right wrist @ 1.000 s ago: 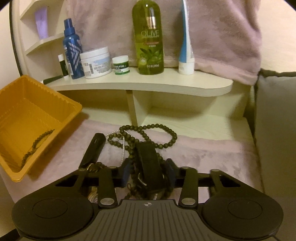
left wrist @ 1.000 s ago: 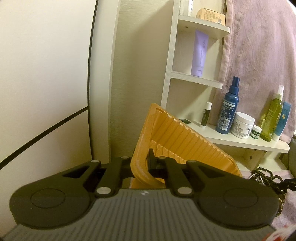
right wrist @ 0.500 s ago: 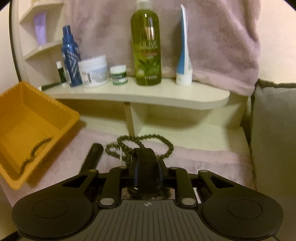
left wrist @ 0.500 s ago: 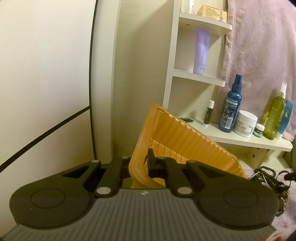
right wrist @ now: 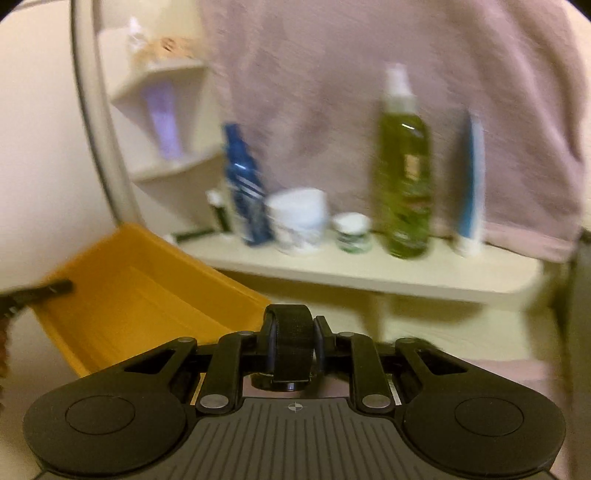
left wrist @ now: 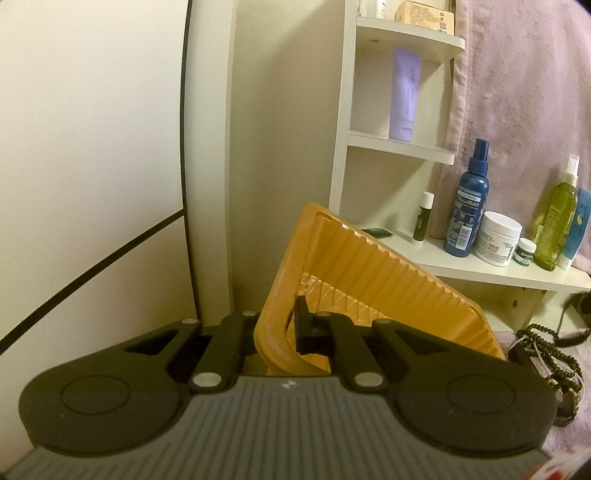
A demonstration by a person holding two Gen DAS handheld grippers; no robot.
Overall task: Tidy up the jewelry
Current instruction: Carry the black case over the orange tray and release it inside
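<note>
- Left wrist view: the left tool (left wrist: 286,332) is clamped on the near rim of an orange tray (left wrist: 373,280), one pad inside the wall and the other outside it.
- The tray stands tilted, its ribbed inner wall rising toward a white shelf unit (left wrist: 402,147).
- At the right edge, a heap of dark bead strings (left wrist: 546,347) lies on a pink cloth (left wrist: 576,428), just beside the tray's far corner.
- On the lower shelf stand a blue spray bottle (left wrist: 469,206), a white jar (left wrist: 500,242), a small green-labelled pot (left wrist: 525,251), a green bottle (left wrist: 557,225) and a slim dark tube with a white cap (left wrist: 423,218).
- A lilac tube (left wrist: 404,99) stands one shelf up, and a tan box (left wrist: 424,14) sits on the top shelf.
- A pink towel (left wrist: 524,81) hangs behind the shelves.
- Right wrist view: this view is blurred.
- The right tool (right wrist: 291,343) is closed on a black watch strap (right wrist: 290,332), which stands looped upright between the pads; a dark round part shows under it.
- The orange tray (right wrist: 147,295) sits to the left and beyond the tool, open side up; its contents cannot be made out.
- A black finger (right wrist: 40,290) of the other tool reaches over the tray's left rim.
- The green bottle (right wrist: 404,184), blue spray bottle (right wrist: 245,195), white jar (right wrist: 297,219) and a blue-and-white tube (right wrist: 471,184) stand on the shelf behind.
</note>
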